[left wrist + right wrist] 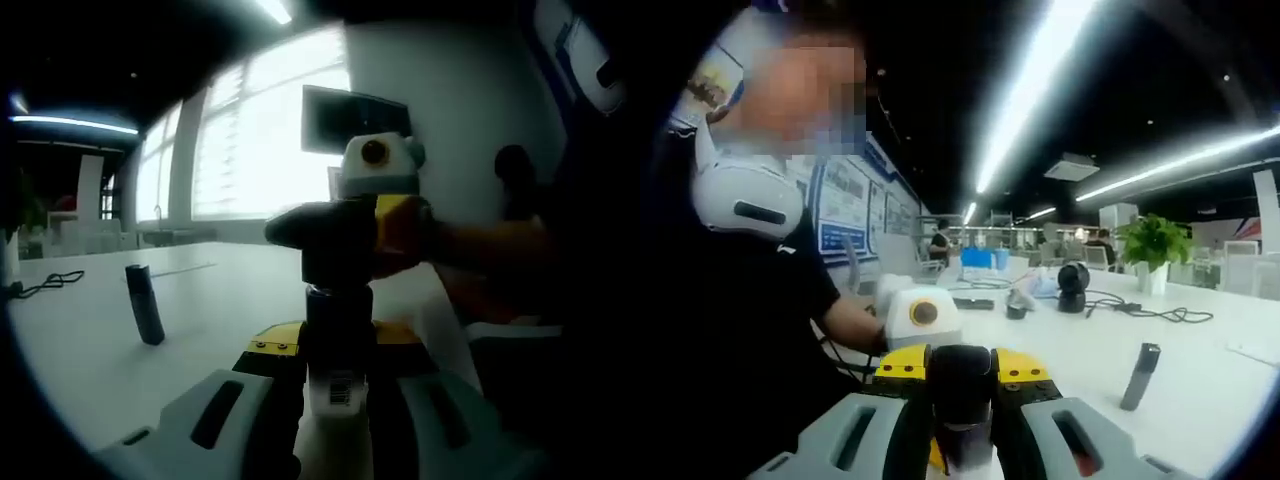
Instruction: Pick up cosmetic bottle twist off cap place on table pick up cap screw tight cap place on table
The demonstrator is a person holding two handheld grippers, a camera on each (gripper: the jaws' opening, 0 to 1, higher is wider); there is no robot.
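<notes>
Left gripper [335, 415] clamps bottle [338, 385] low centre; right gripper [962, 425] clamps cap [335, 240]. Unscrewing looks underway; cap not yet off.

Left gripper [338, 400]: jaws closed on a bottle's white lower body, held upright between them. Right gripper [962, 425]: jaws closed around the dark cap at the bottle's top, entering the left gripper view from the right, facing the left gripper head-on.
</notes>
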